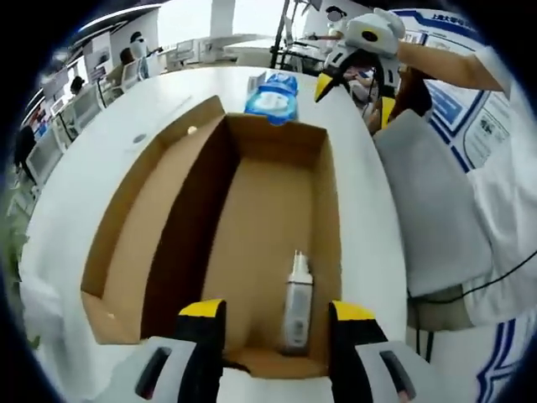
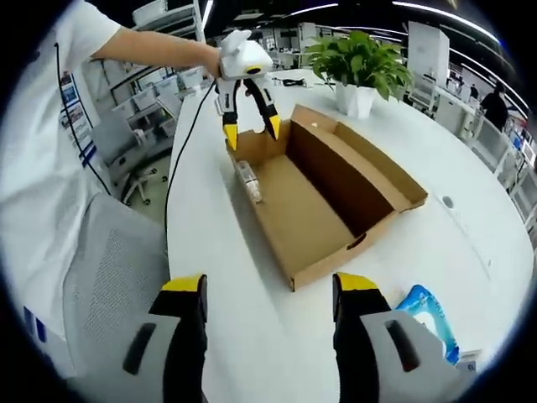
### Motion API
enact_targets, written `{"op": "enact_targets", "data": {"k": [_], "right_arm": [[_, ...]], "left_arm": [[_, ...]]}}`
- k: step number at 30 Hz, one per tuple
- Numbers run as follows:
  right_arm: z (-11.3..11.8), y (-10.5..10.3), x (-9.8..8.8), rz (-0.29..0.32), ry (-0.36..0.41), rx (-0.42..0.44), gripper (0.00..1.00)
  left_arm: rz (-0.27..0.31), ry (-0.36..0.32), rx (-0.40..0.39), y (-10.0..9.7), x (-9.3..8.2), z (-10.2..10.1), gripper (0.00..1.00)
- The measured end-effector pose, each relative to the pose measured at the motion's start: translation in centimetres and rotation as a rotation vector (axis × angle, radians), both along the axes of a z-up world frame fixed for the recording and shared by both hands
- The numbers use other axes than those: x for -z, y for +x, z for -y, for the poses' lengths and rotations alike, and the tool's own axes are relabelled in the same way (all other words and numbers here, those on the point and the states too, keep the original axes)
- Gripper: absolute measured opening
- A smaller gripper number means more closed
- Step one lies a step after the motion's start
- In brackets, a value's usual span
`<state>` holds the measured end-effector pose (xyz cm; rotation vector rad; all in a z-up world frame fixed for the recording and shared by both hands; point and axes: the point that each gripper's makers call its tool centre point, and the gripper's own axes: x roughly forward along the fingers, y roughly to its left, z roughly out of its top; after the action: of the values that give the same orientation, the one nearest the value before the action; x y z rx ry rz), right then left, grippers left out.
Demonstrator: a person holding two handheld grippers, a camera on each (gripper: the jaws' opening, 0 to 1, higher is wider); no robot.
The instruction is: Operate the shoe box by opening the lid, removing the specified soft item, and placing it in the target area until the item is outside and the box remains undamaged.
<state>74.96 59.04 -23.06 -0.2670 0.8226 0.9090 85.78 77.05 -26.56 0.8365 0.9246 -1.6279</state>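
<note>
The cardboard shoe box (image 1: 260, 218) lies open on the white table, its lid (image 1: 143, 227) folded out flat to one side. A small white bottle (image 1: 296, 302) lies inside at the near end. A blue soft pack (image 1: 273, 96) rests on the table just beyond the box's far end. My left gripper (image 1: 277, 308) hangs open over the bottle end, nothing between its jaws. In the right gripper view, the box (image 2: 310, 218), the bottle (image 2: 248, 183) and the left gripper (image 2: 247, 126) lie ahead. My right gripper (image 2: 270, 285) is open, with the blue pack (image 2: 428, 315) to its right.
A grey chair (image 2: 109, 277) stands against the table edge beside the person in white. A potted plant (image 2: 361, 59) sits on the table (image 2: 436, 243) beyond the box. The right gripper (image 1: 348, 84) hovers open past the box's far end.
</note>
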Motion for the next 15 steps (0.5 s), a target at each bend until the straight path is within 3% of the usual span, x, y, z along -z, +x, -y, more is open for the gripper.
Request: {"op": "enact_targets", "data": {"k": [8,15], "right_arm": [[-0.4,0.8,-0.7,0.017,0.03,-0.008,0.55],[0.0,2.3,-0.7,0.014,0.031,-0.036,0.54]], "left_arm": [[-0.037,0.091,0.093,-0.6,2.8,-1.3,0.48],[-0.04,0.123,0.122,-1.2,3.4,-1.1,0.46]]}}
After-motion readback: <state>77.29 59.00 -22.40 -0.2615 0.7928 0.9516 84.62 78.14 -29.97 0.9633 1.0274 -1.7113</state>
